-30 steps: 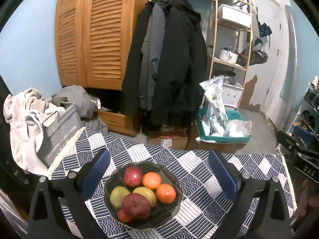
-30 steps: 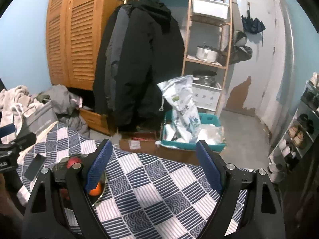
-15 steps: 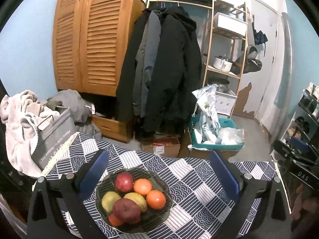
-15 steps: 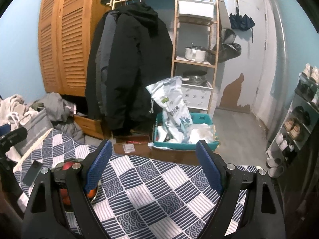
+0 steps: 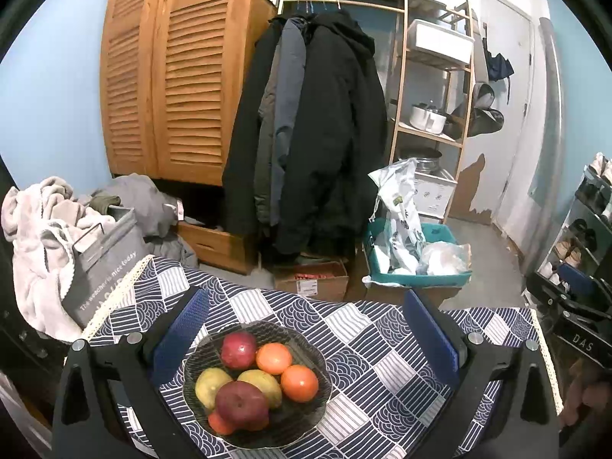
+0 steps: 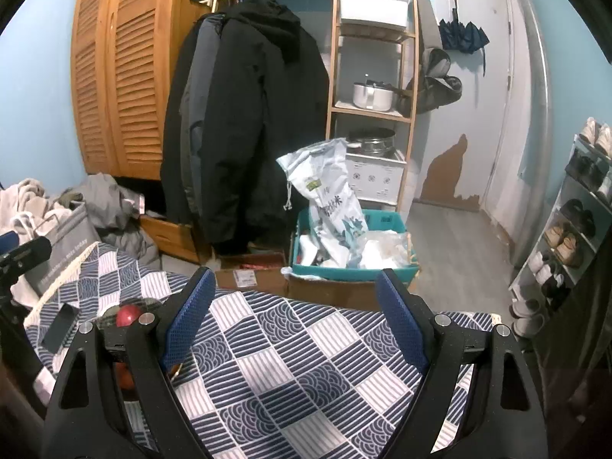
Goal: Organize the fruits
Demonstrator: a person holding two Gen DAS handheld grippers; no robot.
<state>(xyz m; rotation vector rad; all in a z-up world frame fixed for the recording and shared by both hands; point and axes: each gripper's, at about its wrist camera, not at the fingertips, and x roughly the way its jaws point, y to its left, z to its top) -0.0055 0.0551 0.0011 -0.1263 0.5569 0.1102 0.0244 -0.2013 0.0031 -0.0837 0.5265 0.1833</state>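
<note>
A dark glass bowl (image 5: 313,413) sits on the blue patterned tablecloth (image 5: 382,344). It holds two red apples (image 5: 239,349), two oranges (image 5: 299,382), two yellow-green fruits (image 5: 260,382) and a small orange fruit at its front. My left gripper (image 5: 306,332) is open and empty, held above the bowl. My right gripper (image 6: 294,313) is open and empty over bare cloth to the right of the bowl. In the right wrist view the bowl is mostly hidden behind the left finger; one red apple (image 6: 128,314) shows.
A dark phone (image 6: 57,331) lies on the cloth left of the bowl. Beyond the table's far edge are a cardboard box (image 5: 311,281), a teal bin with bags (image 5: 417,267), hanging coats (image 5: 317,134), a laundry bag (image 5: 103,264) and a shoe rack (image 6: 573,229).
Both grippers have risen and drawn back a little; the bowl sits lower in the left view. Both stay open and empty. The fruits have not moved.
</note>
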